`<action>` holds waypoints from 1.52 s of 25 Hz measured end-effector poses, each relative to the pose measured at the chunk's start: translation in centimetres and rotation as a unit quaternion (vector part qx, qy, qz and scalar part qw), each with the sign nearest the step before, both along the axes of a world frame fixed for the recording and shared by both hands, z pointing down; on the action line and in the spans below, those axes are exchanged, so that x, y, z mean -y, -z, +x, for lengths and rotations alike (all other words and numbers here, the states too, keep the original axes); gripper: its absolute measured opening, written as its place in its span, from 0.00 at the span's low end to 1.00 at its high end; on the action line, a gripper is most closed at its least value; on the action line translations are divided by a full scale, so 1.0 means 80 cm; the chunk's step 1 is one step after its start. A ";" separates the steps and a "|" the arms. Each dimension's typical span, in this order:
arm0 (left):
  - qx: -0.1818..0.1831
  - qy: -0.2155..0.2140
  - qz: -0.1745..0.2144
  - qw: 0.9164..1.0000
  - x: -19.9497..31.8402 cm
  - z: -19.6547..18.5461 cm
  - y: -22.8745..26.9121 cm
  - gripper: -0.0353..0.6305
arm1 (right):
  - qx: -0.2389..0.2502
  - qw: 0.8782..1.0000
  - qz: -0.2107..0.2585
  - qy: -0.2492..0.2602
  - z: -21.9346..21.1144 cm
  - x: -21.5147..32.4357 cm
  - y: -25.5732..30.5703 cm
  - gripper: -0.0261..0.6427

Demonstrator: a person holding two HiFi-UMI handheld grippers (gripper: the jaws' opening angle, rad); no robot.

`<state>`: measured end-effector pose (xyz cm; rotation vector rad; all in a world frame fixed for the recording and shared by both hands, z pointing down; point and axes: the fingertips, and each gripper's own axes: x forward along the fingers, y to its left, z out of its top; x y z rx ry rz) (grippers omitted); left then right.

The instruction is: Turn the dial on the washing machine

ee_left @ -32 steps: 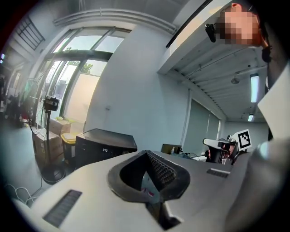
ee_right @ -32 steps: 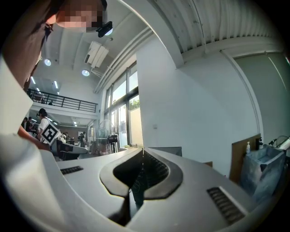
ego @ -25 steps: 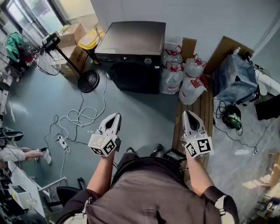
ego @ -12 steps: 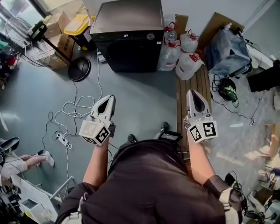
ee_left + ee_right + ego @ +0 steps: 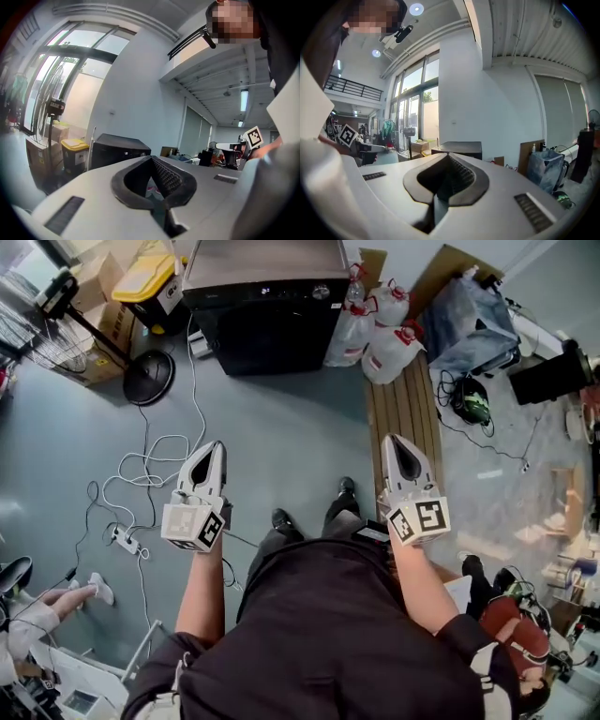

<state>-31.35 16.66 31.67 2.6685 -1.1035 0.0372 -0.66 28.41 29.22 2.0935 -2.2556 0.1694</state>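
Note:
The black washing machine [image 5: 262,306] stands against the far wall at the top of the head view, with its round dial [image 5: 322,292] on the front panel's right end. My left gripper [image 5: 208,454] and right gripper [image 5: 398,444] are held out level over the grey floor, well short of the machine, both shut with nothing in them. In the left gripper view the shut jaws [image 5: 151,158] point toward the washing machine [image 5: 117,149] far ahead. The right gripper [image 5: 449,157] likewise faces the washing machine [image 5: 459,149] from a distance.
Big water jugs [image 5: 375,329] stand right of the machine beside a wooden pallet [image 5: 403,404]. A pedestal fan [image 5: 141,381], a yellow bin [image 5: 145,277] and cardboard boxes lie to the left. Loose cables [image 5: 141,484] and a power strip [image 5: 125,540] cross the floor.
The washing machine has slid toward the top edge of the head view, and the person's feet now show. Both grippers travelled along with the body, still shut and empty.

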 end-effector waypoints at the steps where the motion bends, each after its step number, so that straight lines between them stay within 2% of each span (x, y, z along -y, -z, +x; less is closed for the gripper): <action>1: -0.004 0.001 -0.005 1.000 0.002 0.003 -0.004 0.08 | -0.003 1.000 -0.005 -0.001 0.002 -0.005 -0.002 0.07; 5: -0.013 -0.013 -0.005 1.000 -0.011 0.035 0.006 0.08 | -0.003 1.000 -0.014 0.003 0.018 -0.023 -0.002 0.07; 9: 0.001 -0.039 0.001 0.999 -0.036 0.072 0.006 0.08 | 0.008 0.999 -0.013 0.038 0.024 -0.017 -0.006 0.07; 11: 0.015 -0.022 0.003 1.000 -0.042 0.086 0.006 0.08 | 0.003 0.999 -0.003 0.050 0.032 -0.013 0.000 0.07; 14: 0.017 0.008 0.026 0.999 -0.052 0.108 0.020 0.08 | 0.002 0.998 0.009 0.055 0.060 -0.016 0.002 0.07; 17: 0.021 0.012 0.040 0.999 -0.054 0.126 0.030 0.08 | 0.014 0.999 0.012 0.049 0.083 -0.024 -0.004 0.07; 30: 0.018 -0.024 0.037 0.999 -0.057 0.166 0.056 0.08 | 0.006 0.998 0.014 0.062 0.091 -0.020 0.000 0.07; 35: 0.015 -0.029 0.019 0.999 -0.064 0.169 0.047 0.08 | 0.005 0.998 0.008 0.060 0.096 -0.026 -0.002 0.07; 38: 0.011 -0.047 0.017 0.999 -0.071 0.177 0.039 0.08 | 0.010 0.998 0.005 0.057 0.101 -0.031 -0.005 0.07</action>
